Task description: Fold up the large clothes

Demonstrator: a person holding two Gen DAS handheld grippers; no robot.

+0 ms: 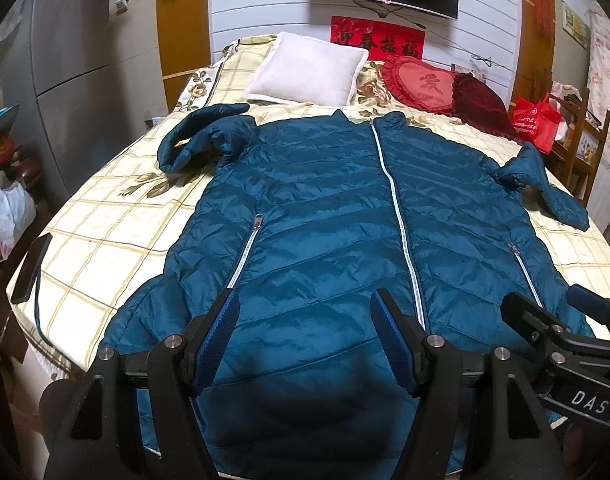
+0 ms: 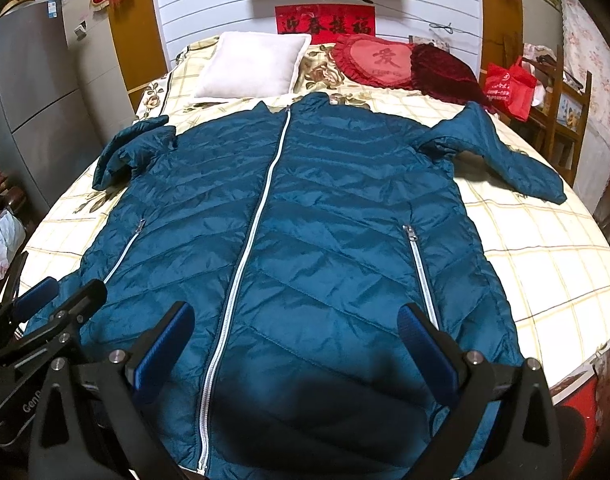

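Observation:
A large teal quilted puffer jacket lies flat, front up, on the bed, with a white centre zipper and two zipped pockets. It also shows in the right wrist view. Its left sleeve is bent near the shoulder; its right sleeve points out to the right. My left gripper is open and empty above the jacket's hem, left of the zipper. My right gripper is open and empty above the hem, astride the zipper. The right gripper's body shows in the left wrist view.
The bed has a cream checked floral cover. A white pillow, a red heart cushion and a dark red cushion lie at its head. A grey cabinet stands left; a red bag on wooden furniture stands right.

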